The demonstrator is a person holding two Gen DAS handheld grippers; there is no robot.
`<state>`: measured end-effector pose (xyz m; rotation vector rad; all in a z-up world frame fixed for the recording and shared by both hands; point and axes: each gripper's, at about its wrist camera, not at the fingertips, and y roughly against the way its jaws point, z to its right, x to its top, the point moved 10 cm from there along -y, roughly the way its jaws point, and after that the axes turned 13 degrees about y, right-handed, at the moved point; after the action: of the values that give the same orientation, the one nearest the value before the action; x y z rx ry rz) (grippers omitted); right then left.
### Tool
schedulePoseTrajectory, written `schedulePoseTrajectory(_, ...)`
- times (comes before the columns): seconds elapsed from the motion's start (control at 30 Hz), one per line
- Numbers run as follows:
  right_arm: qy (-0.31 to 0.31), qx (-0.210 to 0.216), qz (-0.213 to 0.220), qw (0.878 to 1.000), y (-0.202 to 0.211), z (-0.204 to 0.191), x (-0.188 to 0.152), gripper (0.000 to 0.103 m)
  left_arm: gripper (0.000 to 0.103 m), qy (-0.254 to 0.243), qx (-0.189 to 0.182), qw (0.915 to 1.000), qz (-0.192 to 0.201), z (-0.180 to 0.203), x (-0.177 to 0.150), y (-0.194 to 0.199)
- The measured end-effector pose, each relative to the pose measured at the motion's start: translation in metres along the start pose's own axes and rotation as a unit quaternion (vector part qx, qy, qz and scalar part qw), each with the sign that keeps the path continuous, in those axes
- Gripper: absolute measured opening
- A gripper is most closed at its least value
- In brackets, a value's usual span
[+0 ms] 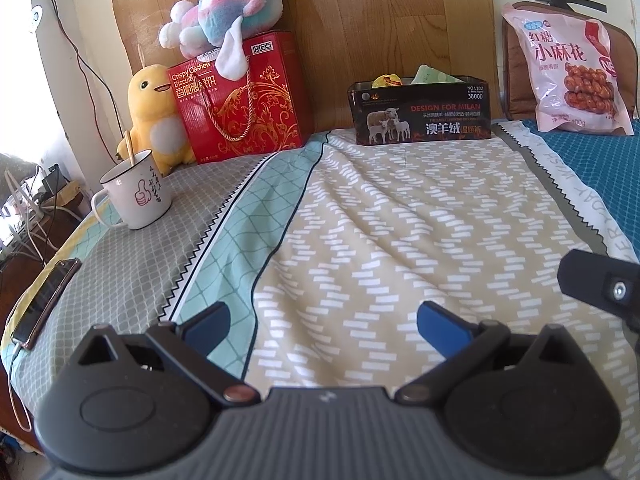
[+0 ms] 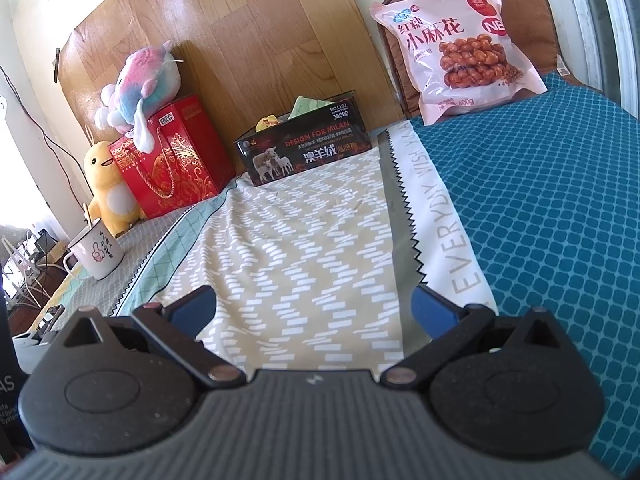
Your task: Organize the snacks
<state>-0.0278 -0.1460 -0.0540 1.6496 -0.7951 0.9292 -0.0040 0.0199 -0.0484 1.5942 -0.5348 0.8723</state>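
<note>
1. The left gripper (image 1: 322, 322) and right gripper (image 2: 314, 306) both hover over the patterned bed quilt (image 1: 400, 216), blue-padded jaws spread wide, holding nothing.
2. The pink plastic bag of fried dough twists (image 2: 456, 52) leans against a brown cushion (image 2: 532, 8), well right of the black sheep-printed tin box (image 2: 304, 148).
3. It is probably light, crinkly and brittle inside; pinch a sealed edge.

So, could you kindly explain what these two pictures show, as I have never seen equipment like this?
No robot here: a person holds a two-finger tool in each hand, and a fisheye camera on each looks along its fingers. One picture is from the left tool, the other from the right tool. Both are open and hold nothing. Ahead is a bed. On it are a black box with packets inside, a pink snack bag, a red gift box, two plush toys and a mug.
</note>
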Motion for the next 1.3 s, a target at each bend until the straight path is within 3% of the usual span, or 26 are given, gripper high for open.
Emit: schedulePoseTrajectory(1.3,-0.001,0.000,-0.002,1.000,-0.0010,-0.0007,-0.0014,0.103,0.103,-0.006,-0.003,1.0000,-0.003,0.0016,-0.0020,-0.0019)
